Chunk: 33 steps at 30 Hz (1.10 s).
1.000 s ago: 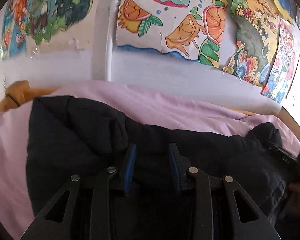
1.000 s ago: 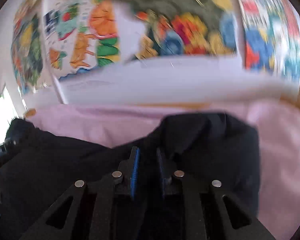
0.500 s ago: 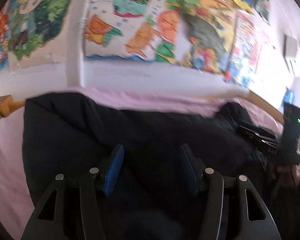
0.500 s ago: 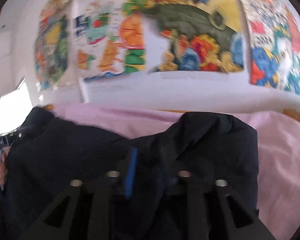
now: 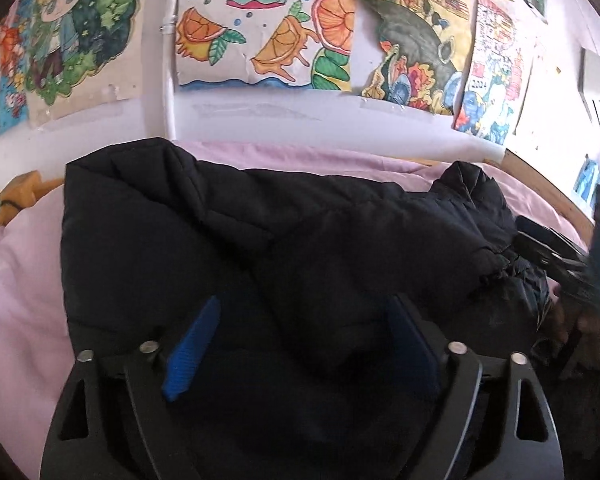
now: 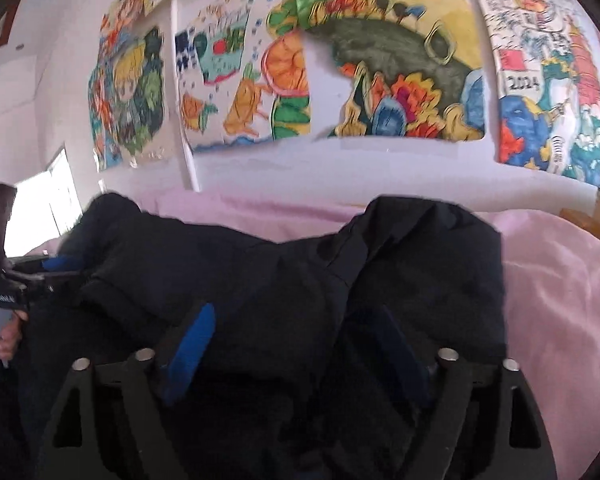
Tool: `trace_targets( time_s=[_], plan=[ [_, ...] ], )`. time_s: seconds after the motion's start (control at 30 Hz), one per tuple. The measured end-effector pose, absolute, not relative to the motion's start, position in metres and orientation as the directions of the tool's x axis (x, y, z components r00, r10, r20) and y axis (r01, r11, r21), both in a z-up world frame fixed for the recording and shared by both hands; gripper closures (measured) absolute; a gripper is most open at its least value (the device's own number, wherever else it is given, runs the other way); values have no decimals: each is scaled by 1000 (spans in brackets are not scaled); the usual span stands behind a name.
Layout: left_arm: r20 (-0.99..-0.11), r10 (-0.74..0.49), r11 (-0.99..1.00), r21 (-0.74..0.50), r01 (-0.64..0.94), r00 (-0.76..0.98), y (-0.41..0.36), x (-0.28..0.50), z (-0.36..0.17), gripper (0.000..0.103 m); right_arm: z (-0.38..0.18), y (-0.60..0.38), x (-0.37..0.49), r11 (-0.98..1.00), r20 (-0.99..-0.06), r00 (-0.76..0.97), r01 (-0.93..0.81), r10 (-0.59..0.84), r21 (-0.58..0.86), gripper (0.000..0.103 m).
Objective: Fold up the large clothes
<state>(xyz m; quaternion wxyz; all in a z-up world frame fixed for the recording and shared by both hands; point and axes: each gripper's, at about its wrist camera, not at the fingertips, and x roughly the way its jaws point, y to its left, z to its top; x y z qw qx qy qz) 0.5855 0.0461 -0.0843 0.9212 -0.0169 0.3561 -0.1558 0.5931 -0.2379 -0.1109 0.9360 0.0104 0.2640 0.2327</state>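
A large black padded jacket [image 5: 260, 248] lies bunched across a pink bed sheet [image 5: 16, 280]. In the left wrist view my left gripper [image 5: 304, 320] hovers over the jacket's left part, its jaws opening wide, blue pads [image 5: 192, 348] clear of the fabric. The right wrist view shows the same jacket [image 6: 340, 272] with a raised fold at the right. Over it my right gripper [image 6: 296, 328] has jaws opening wide too, pads [image 6: 192, 344] not pressing the cloth. Each gripper shows at the edge of the other's view.
The white wall [image 5: 260, 120] behind the bed carries several colourful drawings [image 5: 268, 24]. A wooden bed frame [image 5: 16, 196] shows at the left and right ends. A person's hand [image 6: 8, 336] holds the left gripper's handle. Pink sheet [image 6: 560, 300] spreads right of the jacket.
Both grippers went from nearly shut on folds of the jacket to wide open, letting the cloth go. Both pulled back a little from the jacket, which now lies flatter.
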Motion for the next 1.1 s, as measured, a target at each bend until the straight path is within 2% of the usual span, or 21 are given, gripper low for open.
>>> trace_targets(
  time_s=[0.1,0.33,0.53,0.7,0.9,1.1],
  plan=[
    [-662,-294,955,-178,236,690,44,572,-75,14,-97,-245,576,890,-455,769,-428,450,156,6],
    [-664,-289,957,-198,210,690,31,519,-42,11,-61,-253,528,895,-452,774,-411,444,175,2],
    [-611,-255,967,-180,182,750,14,434,29,2,-7,-255,472,900,-478,765,-400,431,172,1],
    [-612,-248,969,-164,186,751,-4,379,85,2,55,-244,408,884,-542,715,-451,441,124,0],
    [-516,-171,983,-152,106,840,-7,305,140,2,113,-243,338,876,-517,728,-473,450,96,0],
    [-468,-98,995,-73,72,878,-14,242,153,2,139,-246,268,880,-477,766,-473,431,35,0]
  ],
)
